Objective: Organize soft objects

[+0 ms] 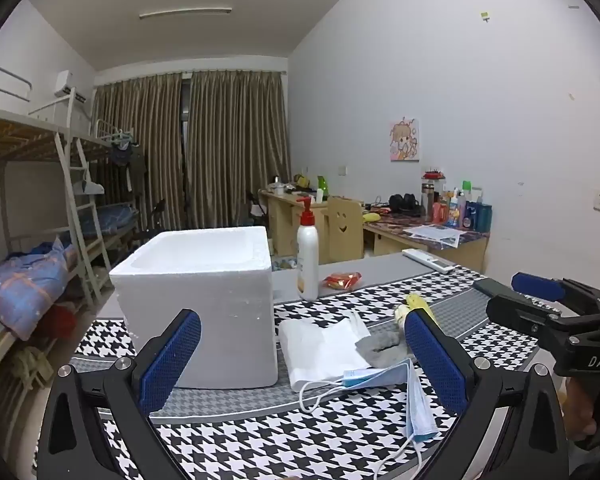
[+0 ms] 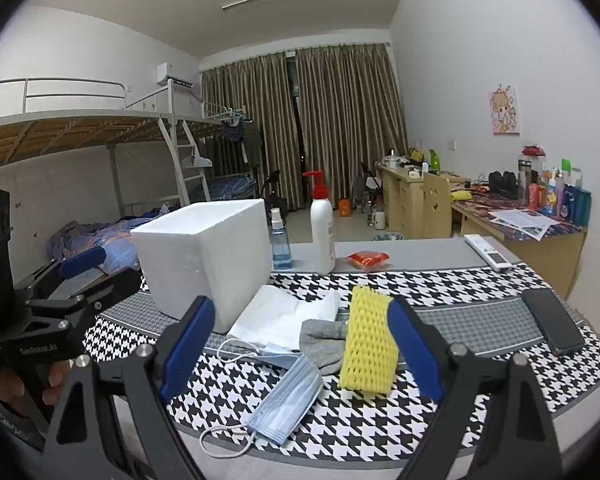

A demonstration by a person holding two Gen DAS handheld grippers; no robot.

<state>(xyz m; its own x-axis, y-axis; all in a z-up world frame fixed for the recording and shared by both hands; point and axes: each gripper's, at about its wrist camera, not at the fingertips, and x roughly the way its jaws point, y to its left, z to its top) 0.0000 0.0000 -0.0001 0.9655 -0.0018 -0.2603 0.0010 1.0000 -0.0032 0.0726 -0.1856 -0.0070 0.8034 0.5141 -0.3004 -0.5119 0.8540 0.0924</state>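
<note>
Here, a yellow foam net sleeve (image 2: 367,342), ribbed with mesh holes, stands on the houndstooth cloth (image 2: 440,292) beside a grey sock (image 2: 322,344) and blue mask (image 2: 288,400). The right gripper (image 2: 300,344) and left gripper (image 1: 302,356) both gape, holding nothing.

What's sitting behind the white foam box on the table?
Right behind the foam box stands a blue spray bottle, visible only in the right view. Its lower left part is covered by the box.
</note>
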